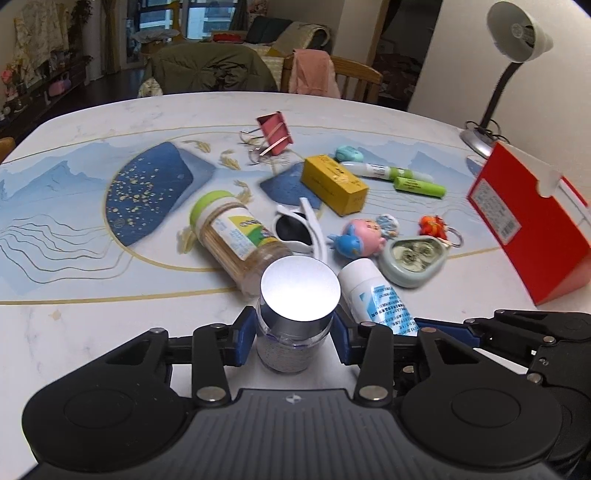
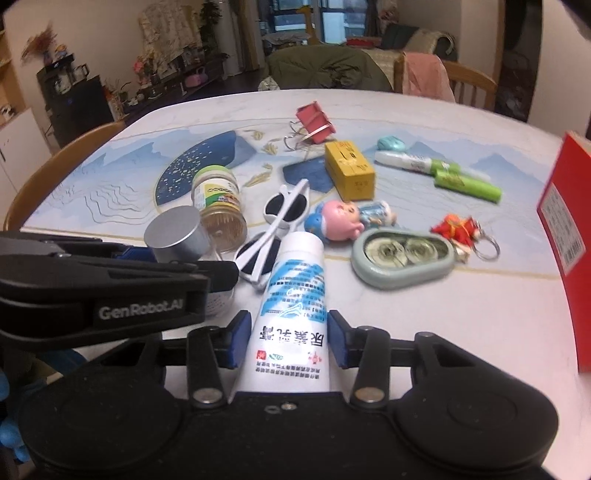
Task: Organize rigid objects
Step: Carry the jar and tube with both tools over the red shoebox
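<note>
A small clear jar with a flat silver cap (image 1: 300,288) stands upright near the table's front edge. My left gripper (image 1: 293,339) is shut on its body, one blue pad on each side. Just right of it lies a white tube with blue print (image 2: 291,280), cap pointing away. My right gripper (image 2: 288,339) is shut on the tube's lower half. The two grippers sit side by side: the tube (image 1: 373,291) shows in the left wrist view, and the jar (image 2: 175,232) in the right wrist view.
Behind them lie a toothpick jar (image 1: 229,236), white sunglasses (image 1: 299,229), a yellow box (image 1: 334,184), a pink binder clip (image 1: 275,133), a doll (image 1: 364,234), a grey-green dispenser (image 1: 413,262) and green markers (image 1: 419,186). A red box (image 1: 528,221) and a lamp (image 1: 517,29) stand at the right.
</note>
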The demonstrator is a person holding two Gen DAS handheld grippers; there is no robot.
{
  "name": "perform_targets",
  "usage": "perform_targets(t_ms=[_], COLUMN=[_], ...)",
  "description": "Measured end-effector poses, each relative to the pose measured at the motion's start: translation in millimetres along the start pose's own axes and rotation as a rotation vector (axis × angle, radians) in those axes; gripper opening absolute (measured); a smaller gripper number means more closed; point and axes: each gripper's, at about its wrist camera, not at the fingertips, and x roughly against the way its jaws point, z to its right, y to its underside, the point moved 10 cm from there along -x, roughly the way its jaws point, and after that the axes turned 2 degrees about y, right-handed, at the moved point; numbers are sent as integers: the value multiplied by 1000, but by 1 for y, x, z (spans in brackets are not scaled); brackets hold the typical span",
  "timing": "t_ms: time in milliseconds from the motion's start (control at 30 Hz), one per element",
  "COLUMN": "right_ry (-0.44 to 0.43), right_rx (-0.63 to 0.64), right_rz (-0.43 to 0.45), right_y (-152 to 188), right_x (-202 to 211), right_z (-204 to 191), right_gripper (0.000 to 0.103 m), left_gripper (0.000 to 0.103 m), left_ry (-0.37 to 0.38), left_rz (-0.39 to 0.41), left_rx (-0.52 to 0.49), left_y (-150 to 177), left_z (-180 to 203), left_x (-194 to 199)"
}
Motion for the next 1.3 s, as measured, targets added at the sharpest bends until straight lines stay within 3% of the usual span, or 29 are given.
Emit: perform_targets(t_ms=[500, 833, 1300], right_ry=[3, 20, 169], right_rx=[-120, -206, -281], right_rz=[15, 85, 230], right_y=[5, -4, -51], right_x=[64, 113, 163], right_z=[32, 74, 195], right_gripper=[40, 40, 40], left_gripper=[42, 42, 42], left_ry=[92, 174, 285], left_rz=[-21, 2, 27], left_rx=[-17, -70, -207], left_y=[-7, -26, -85], left_z=[43, 95, 209], left_x=[46, 65, 46])
